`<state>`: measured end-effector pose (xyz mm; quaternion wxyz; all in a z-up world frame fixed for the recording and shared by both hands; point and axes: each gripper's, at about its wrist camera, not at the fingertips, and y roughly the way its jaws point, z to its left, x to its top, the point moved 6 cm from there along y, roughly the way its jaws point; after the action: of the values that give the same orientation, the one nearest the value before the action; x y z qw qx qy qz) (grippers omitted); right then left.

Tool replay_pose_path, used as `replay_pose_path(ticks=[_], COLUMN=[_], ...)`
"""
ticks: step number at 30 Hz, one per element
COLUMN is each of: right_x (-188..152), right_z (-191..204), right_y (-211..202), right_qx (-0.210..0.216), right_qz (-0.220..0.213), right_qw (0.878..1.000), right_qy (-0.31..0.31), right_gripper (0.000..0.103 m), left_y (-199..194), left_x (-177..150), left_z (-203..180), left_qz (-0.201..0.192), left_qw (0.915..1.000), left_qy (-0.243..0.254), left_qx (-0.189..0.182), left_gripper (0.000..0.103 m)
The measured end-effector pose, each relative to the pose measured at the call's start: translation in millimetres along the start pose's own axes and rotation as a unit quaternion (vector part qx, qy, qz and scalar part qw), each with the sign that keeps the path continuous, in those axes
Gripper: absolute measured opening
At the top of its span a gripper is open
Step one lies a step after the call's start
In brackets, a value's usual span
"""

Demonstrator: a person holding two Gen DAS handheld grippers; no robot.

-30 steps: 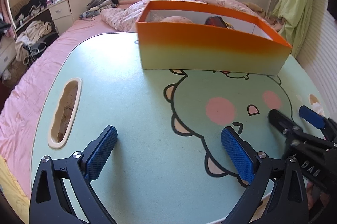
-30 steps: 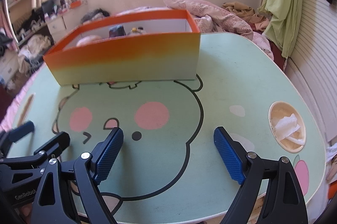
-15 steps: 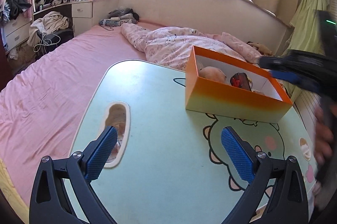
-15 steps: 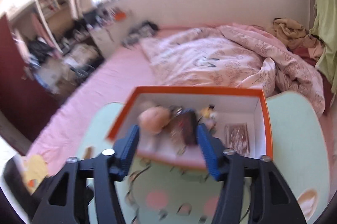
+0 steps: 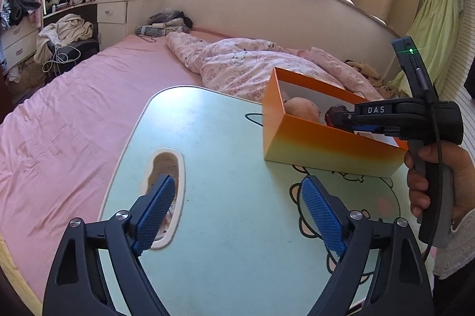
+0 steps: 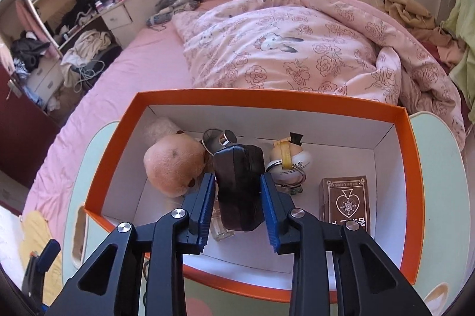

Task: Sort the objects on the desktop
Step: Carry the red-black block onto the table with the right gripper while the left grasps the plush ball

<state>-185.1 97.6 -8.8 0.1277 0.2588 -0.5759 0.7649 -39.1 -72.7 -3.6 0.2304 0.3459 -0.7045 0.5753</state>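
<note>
An orange box with a white inside stands on the mint cartoon table. In it lie a peach plush ball, a dark case, a round white trinket, a brown card pack and a small glass bottle. My right gripper reaches down into the box, its jaws closing with the blue pads against both sides of the dark case. My left gripper hovers over the table's near left part, jaws closing a little, nothing between them. The left wrist view shows the box and a hand holding the right gripper.
A slot-shaped cutout pierces the table's left side. The table stands on a bed with a pink sheet and a rumpled floral quilt behind the box. Cluttered shelves and drawers line the far left wall.
The right gripper rose from low over the table, went over the box and narrowed its jaws around the dark case. The left gripper lifted and drew back to the left.
</note>
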Motion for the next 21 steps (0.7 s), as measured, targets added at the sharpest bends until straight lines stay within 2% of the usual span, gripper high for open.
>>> replay_pose_path(ticks=[2, 7, 9, 11, 13, 14, 15, 16, 18, 21], right_x=[0, 4, -8, -24, -51, -65, -79, -91, -114, -134], right_z=[-3, -13, -15, -17, -22, -25, -27, -30, -35, -41], right_y=[-9, -65, -93, -122, -139, -140, -140, -137, -127, -114], right_qx=[0.026, 0.085, 0.105, 0.126, 0.151, 0.161, 0.171, 0.178, 0.183, 0.174], right_qz=[-0.018, -0.09, -0.109, -0.124, -0.123, -0.114, -0.103, -0.089, -0.07, -0.053], right_qw=[0.999, 0.991, 0.988, 0.984, 0.98, 0.979, 0.978, 0.977, 0.976, 0.977], right_qy=[0.015, 0.042, 0.042, 0.039, 0.048, 0.055, 0.063, 0.074, 0.094, 0.11], right_gripper=[0.027, 0.027, 0.027, 0.027, 0.027, 0.027, 0.027, 0.027, 0.027, 0.027], left_y=[-3, -11, -14, -14, -2, 4, 15, 26, 53, 87], left_x=[2, 23, 41, 66, 86, 96, 100, 105, 105, 105], left_z=[-1, -11, -23, -43, -65, -76, -87, -98, -119, -129], left_qz=[-0.001, -0.011, -0.008, -0.003, 0.014, 0.023, 0.041, 0.06, 0.108, 0.137], left_qw=[1.0, 0.9997, 0.9988, 0.9947, 0.9908, 0.9883, 0.986, 0.983, 0.9744, 0.97], left_qy=[0.001, 0.02, 0.034, 0.048, 0.073, 0.086, 0.105, 0.124, 0.165, 0.191], left_qx=[-0.004, -0.009, -0.035, -0.091, -0.113, -0.124, -0.123, -0.121, -0.108, -0.06], left_gripper=[0.088, 0.088, 0.088, 0.088, 0.086, 0.075, 0.062, 0.058, 0.057, 0.057])
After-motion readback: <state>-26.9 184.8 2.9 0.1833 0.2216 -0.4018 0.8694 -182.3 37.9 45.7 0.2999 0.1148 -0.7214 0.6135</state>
